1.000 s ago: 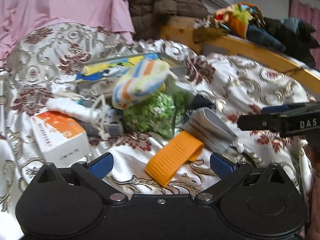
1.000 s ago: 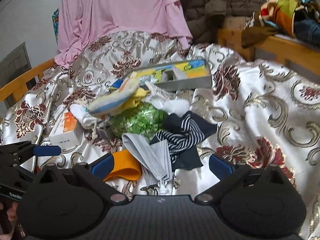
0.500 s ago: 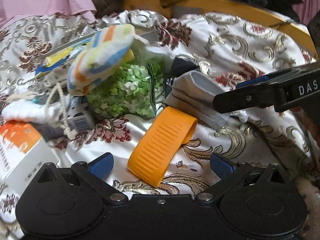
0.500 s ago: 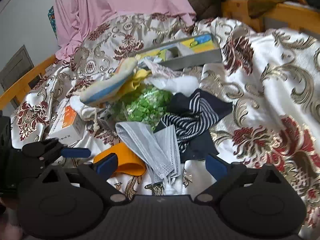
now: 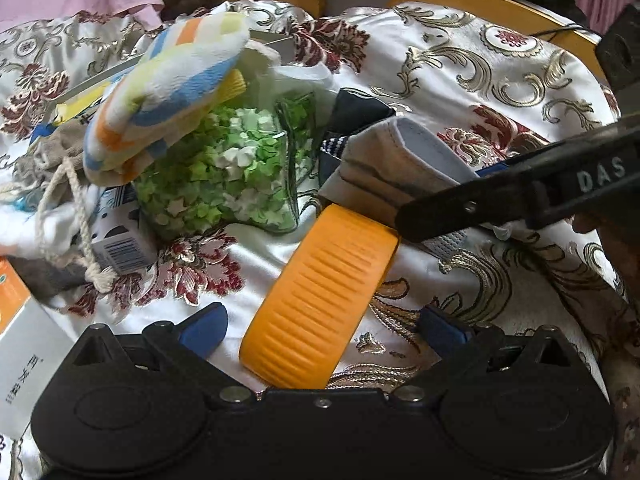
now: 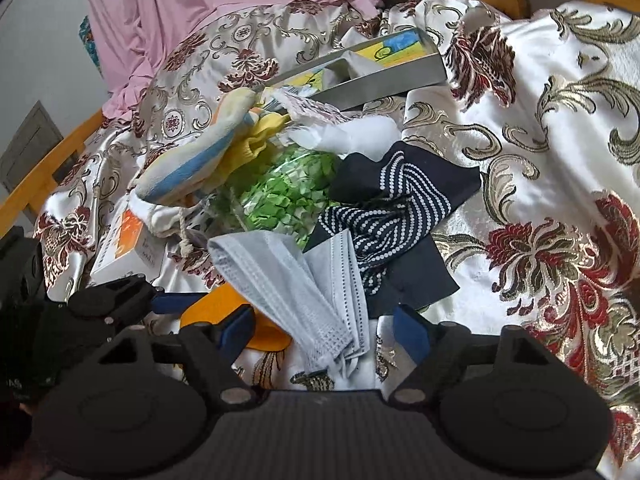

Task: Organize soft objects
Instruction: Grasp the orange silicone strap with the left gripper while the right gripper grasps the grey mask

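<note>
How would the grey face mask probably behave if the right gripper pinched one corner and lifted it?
The grey face mask looks thin and pleated, so it would likely droop. Folded over itself, it may unfold. Its edge overlaps the striped dark cloth, which might drag slightly.

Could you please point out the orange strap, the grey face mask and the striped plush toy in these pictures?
orange strap (image 5: pixel 320 304), left wrist view, on its ribbed middle.
grey face mask (image 6: pixel 288 280), right wrist view, on its pleated front.
striped plush toy (image 5: pixel 168 92), left wrist view, on its body.

I see a brocade-covered bed (image 6: pixel 540 128); beside the green-star bag (image 6: pixel 292 196) lie orange strap (image 5: pixel 320 300), grey mask (image 6: pixel 296 284), dotted cloth (image 6: pixel 400 208).
</note>
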Action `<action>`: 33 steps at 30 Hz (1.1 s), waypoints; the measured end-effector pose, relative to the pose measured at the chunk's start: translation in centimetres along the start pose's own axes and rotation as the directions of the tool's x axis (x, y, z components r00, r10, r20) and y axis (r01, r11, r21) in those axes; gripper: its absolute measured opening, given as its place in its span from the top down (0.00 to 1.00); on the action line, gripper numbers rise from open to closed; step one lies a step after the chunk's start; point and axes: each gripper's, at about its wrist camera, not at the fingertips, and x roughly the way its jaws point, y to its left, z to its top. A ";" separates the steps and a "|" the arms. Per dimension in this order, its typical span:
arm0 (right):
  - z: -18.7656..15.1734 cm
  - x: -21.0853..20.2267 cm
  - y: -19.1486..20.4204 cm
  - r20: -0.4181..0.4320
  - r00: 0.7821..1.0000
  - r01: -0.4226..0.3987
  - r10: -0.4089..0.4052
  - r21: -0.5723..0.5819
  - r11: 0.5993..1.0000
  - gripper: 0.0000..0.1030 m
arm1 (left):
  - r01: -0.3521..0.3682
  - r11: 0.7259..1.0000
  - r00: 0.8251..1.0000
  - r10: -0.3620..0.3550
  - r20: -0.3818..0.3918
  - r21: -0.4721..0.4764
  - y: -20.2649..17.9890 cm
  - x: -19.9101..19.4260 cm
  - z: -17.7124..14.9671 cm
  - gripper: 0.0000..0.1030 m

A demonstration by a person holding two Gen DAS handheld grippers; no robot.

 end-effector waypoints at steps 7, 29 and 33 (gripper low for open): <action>0.0 0.3 -0.2 -0.015 0.998 -0.057 0.057 0.028 0.998 0.53 | 0.032 0.999 0.999 -0.032 -0.001 0.030 -0.3 -0.4 0.0 0.22; 0.0 -3.0 1.1 0.111 0.993 -0.034 0.037 -0.030 0.999 0.86 | 0.021 0.996 0.999 -0.024 -0.037 -0.089 0.1 -2.7 -0.4 0.59; -0.1 -4.0 1.5 0.146 0.988 -0.031 0.039 -0.052 0.998 0.86 | 0.027 0.979 0.999 -0.031 -0.016 -0.203 0.6 -4.1 -0.6 0.59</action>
